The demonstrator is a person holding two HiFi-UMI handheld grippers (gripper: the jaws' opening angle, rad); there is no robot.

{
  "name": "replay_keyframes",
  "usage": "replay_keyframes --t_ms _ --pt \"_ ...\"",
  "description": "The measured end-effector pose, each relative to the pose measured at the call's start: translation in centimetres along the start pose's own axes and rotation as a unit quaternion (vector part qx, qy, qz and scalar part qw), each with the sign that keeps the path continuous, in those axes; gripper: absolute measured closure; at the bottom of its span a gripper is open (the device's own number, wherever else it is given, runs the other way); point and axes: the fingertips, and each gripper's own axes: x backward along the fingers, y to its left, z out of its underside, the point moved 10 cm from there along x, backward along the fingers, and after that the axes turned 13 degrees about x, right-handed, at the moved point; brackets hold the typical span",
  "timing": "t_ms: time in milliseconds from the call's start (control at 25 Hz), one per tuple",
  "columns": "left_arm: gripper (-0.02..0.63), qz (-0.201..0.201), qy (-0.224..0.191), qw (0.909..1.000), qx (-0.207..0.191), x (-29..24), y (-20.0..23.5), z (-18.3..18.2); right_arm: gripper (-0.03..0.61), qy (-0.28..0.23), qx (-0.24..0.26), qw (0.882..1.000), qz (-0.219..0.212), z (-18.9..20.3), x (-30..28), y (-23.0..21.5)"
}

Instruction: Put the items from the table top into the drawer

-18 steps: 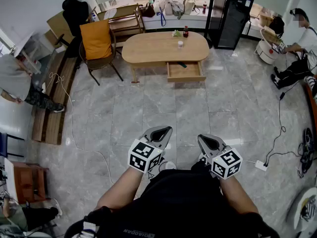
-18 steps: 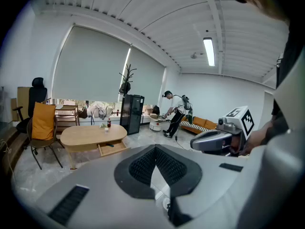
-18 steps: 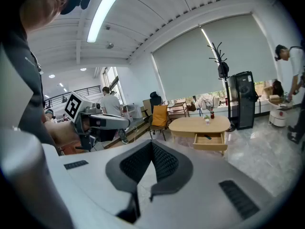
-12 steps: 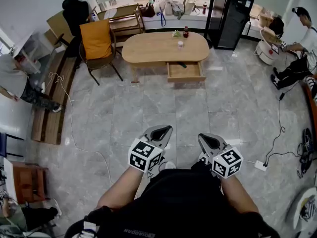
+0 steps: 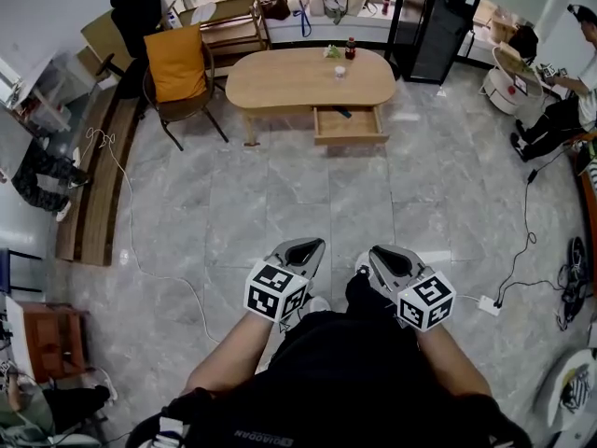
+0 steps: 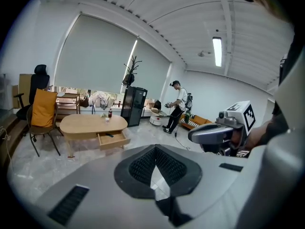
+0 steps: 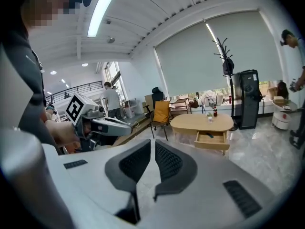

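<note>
The oval wooden table (image 5: 280, 80) stands far across the tiled floor. Its drawer (image 5: 350, 131) is pulled open with a dark item (image 5: 343, 113) inside. On the tabletop stand a red bottle (image 5: 351, 49), a small cup (image 5: 340, 71) and a green item (image 5: 331, 52). My left gripper (image 5: 300, 253) and right gripper (image 5: 384, 259) are held side by side close to my body, far from the table. Both are shut and empty. The left gripper view shows its jaw tips (image 6: 155, 149) meeting, with the table (image 6: 93, 123) in the distance. The right gripper (image 7: 152, 144) points toward the table (image 7: 202, 122) and drawer (image 7: 212, 140).
A chair with an orange cushion (image 5: 177, 68) stands left of the table, and a black cabinet (image 5: 434, 26) to its right. A wooden bench (image 5: 93, 185) runs along the left wall. Cables and a power strip (image 5: 490, 306) lie on the floor at right. People (image 5: 560, 110) are at the right edge.
The head view has shifted, so the table sits slightly higher in the frame. The person at the left edge has moved. Both grippers stay shut and side by side.
</note>
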Motion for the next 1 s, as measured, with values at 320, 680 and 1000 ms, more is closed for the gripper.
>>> replay_keyframes --t_ms 320,680,1000 --pt "0.614 -0.006 0.034 0.9994 0.006 -4.5 1.8 -2.1 0.572 0.026 -0.001 0.999 -0.02 -0.3 -4.5 -5.3" --pt "0.614 -0.069 -0.002 0.9976 -0.007 -10.3 5.5 -12.0 0.572 -0.016 0.024 0.998 -0.064 -6.0 -11.7 -16.6" --pt "0.614 -0.084 -0.001 0.9964 -0.014 -15.9 7.1 -15.8 0.572 -0.001 0.014 0.997 -0.072 -6.0 -14.7 -23.5"
